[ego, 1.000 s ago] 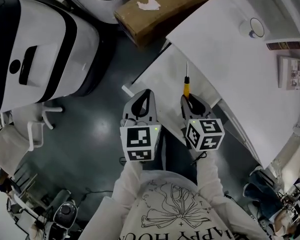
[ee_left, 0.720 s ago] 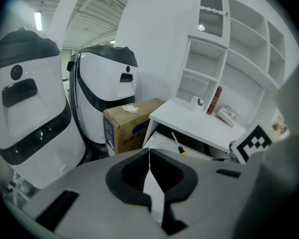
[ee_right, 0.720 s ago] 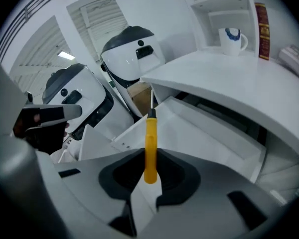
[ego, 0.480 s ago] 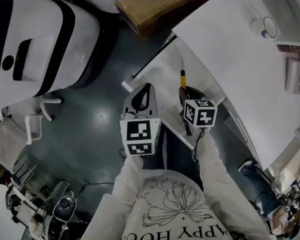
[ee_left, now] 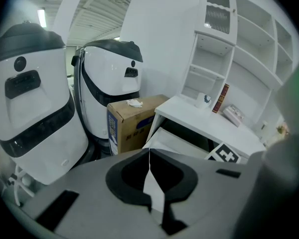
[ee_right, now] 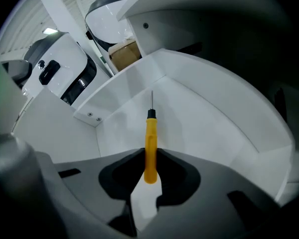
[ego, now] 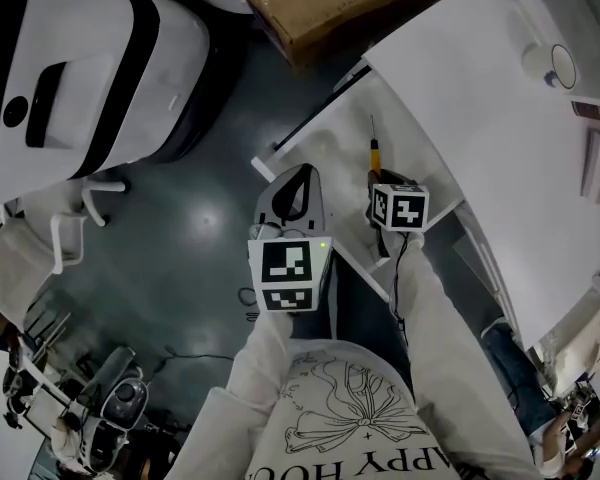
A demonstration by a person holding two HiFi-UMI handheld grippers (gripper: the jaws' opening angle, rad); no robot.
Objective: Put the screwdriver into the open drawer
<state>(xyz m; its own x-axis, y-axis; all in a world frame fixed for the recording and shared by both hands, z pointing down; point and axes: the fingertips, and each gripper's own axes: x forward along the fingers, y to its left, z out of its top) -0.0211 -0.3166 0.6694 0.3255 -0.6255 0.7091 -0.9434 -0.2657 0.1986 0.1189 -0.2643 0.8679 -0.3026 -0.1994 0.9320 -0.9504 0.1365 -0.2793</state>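
Note:
The screwdriver (ee_right: 150,142) has a yellow handle and a thin metal shaft. My right gripper (ee_right: 149,157) is shut on the lower handle, and the shaft sticks out ahead toward the drawer's far corner. In the head view the screwdriver (ego: 376,152) lies over the open white drawer (ego: 325,153), with my right gripper (ego: 380,178) pointing steeply down into it. Whether the tool touches the drawer floor (ee_right: 204,118) I cannot tell. My left gripper (ego: 298,175) hangs shut and empty by the drawer's near left corner; in its own view the left gripper (ee_left: 149,158) shows its jaws meeting.
The white desk top (ego: 480,98) stands above the drawer, with a cup (ego: 552,66) at its far right. A cardboard box (ego: 350,3) sits behind the drawer. Two big white machines (ego: 70,78) stand on the left, and a chair base (ego: 75,238) is on the dark floor.
My right gripper has sunk toward the drawer with the screwdriver and tipped more steeply down. The left gripper has dropped a little.

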